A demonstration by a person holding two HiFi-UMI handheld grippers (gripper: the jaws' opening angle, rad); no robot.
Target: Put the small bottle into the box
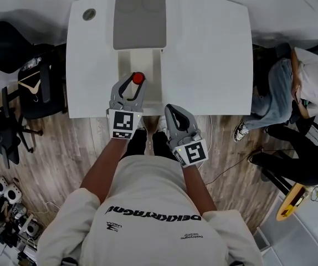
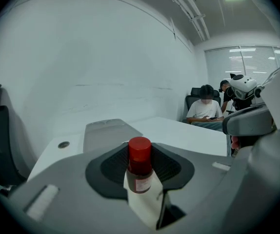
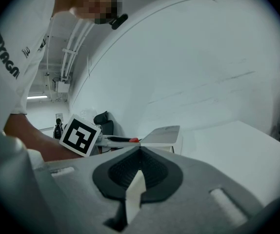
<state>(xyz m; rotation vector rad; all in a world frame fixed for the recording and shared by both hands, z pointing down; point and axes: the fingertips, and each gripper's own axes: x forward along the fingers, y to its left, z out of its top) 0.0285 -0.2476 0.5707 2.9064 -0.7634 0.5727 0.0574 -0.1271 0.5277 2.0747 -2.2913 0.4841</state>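
A small bottle with a red cap (image 1: 138, 78) is clamped upright in my left gripper (image 1: 132, 87), above the near end of the open white box (image 1: 148, 62). The box's grey lid (image 1: 139, 21) lies folded back on the far side. In the left gripper view the bottle (image 2: 140, 172) stands between the two dark pads, with the grey lid (image 2: 103, 133) beyond it. My right gripper (image 1: 177, 115) hovers at the table's front edge, to the right of the box. Its jaws are shut with nothing between them. In the right gripper view the box (image 3: 162, 135) shows ahead to the left.
The white table (image 1: 214, 60) has a round cable hole (image 1: 89, 14) at its far left corner. Black chairs (image 1: 15, 54) and a hanger stand to the left. A seated person (image 1: 308, 76) is close to the table's right edge. Wooden floor lies below me.
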